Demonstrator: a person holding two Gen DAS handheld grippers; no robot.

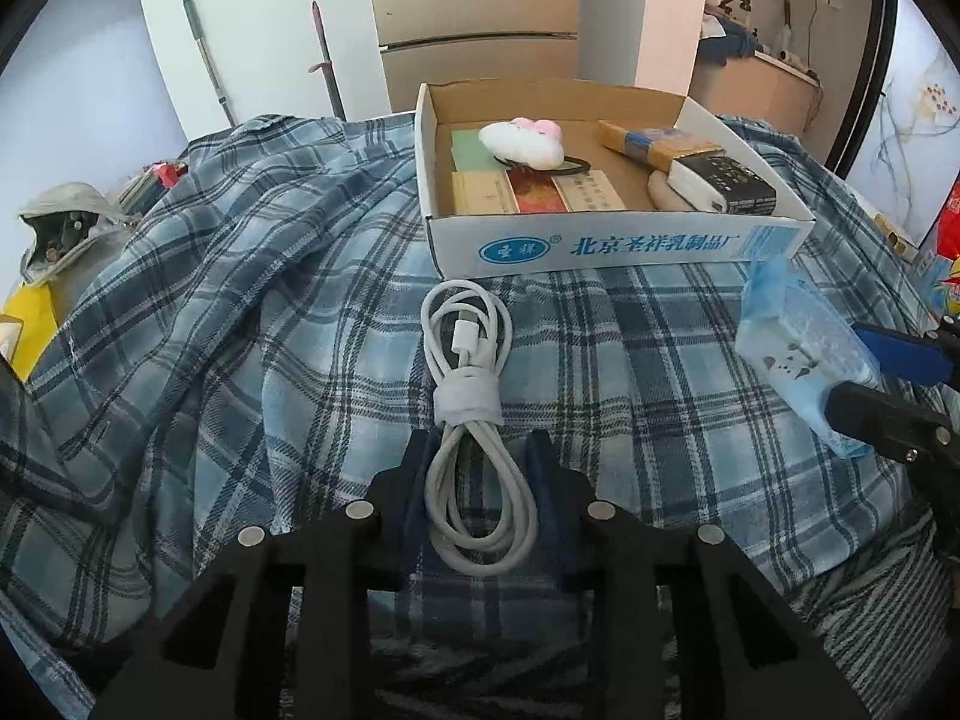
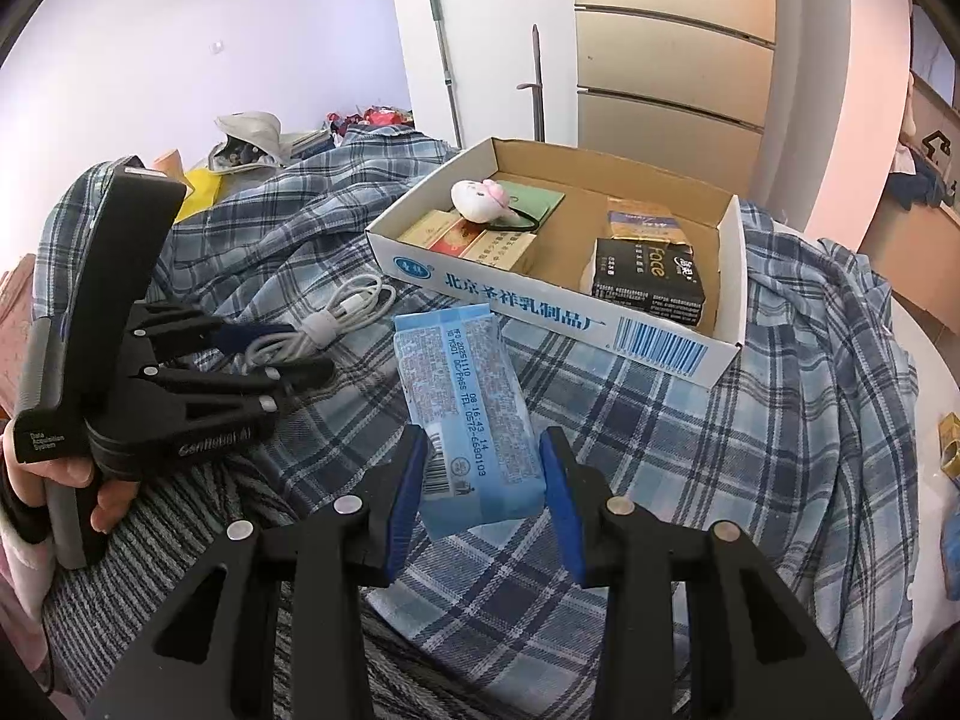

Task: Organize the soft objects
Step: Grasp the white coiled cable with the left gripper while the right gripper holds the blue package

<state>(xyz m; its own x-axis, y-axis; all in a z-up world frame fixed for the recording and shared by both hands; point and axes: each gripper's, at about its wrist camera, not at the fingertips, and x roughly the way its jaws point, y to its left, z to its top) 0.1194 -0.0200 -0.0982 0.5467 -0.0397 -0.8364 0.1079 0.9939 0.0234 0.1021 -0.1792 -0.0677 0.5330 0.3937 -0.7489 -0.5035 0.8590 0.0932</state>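
Observation:
A coiled white cable (image 1: 474,420) lies on the plaid shirt (image 1: 240,312), its lower loop between the fingers of my left gripper (image 1: 478,450), which stand around it. It also shows in the right wrist view (image 2: 324,324). My right gripper (image 2: 483,450) holds a light blue tissue pack (image 2: 474,420) between its blue pads, lifted over the shirt; the pack also shows in the left wrist view (image 1: 798,354). A cardboard box (image 1: 600,240) behind holds a white plush toy (image 1: 522,141), tissue packs and flat packets.
The box also shows in the right wrist view (image 2: 558,312), with a black tissue pack (image 2: 648,276) inside. A grey bag (image 1: 60,222) and yellow items lie far left. A striped grey cloth (image 2: 210,510) lies below the shirt. A cabinet (image 1: 474,18) stands behind.

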